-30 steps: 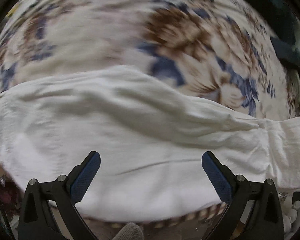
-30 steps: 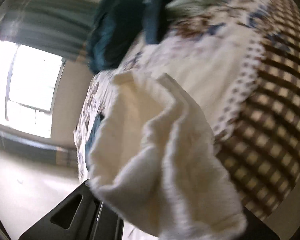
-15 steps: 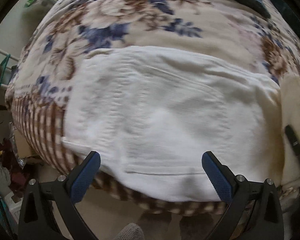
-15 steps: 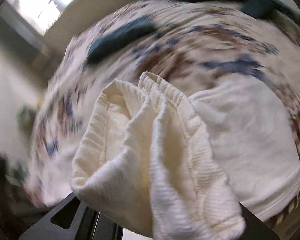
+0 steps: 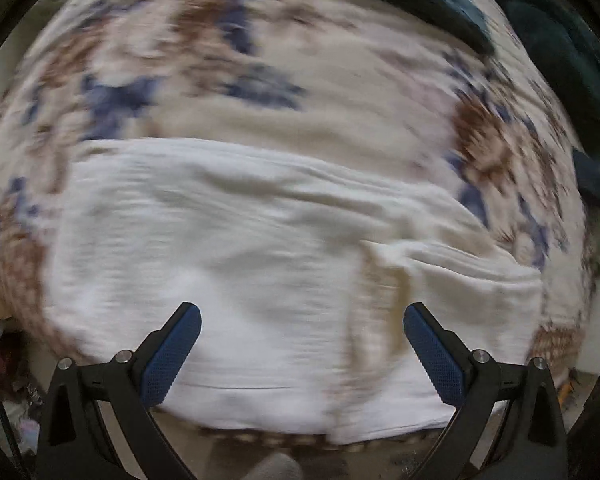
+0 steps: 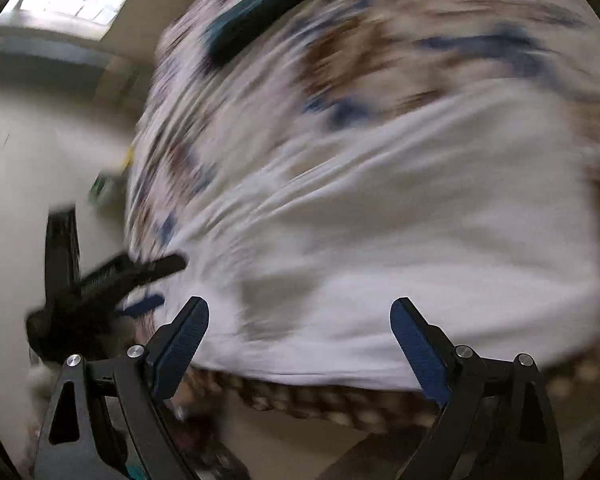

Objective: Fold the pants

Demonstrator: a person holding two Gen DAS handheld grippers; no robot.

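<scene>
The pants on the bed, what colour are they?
White; the pants show best in the left wrist view.

We see white pants [image 5: 260, 264] with a faint ribbed texture and a yellowish-cream tint along one fold, lying on a bedspread [image 5: 284, 120] that is cream with blurred brown and blue flowers and turns to a brown-and-cream check along its near edge [image 6: 340, 400]. On the bedspread lies a dark teal cloth [image 5: 420, 4], the same teal strip [image 6: 260, 12] showing in the right wrist view, where the wall [image 6: 28, 152] is pale beige. Our left gripper [image 5: 300, 336] and right gripper [image 6: 300, 328] are black with dark blue dimpled finger pads [image 5: 172, 356].
</scene>
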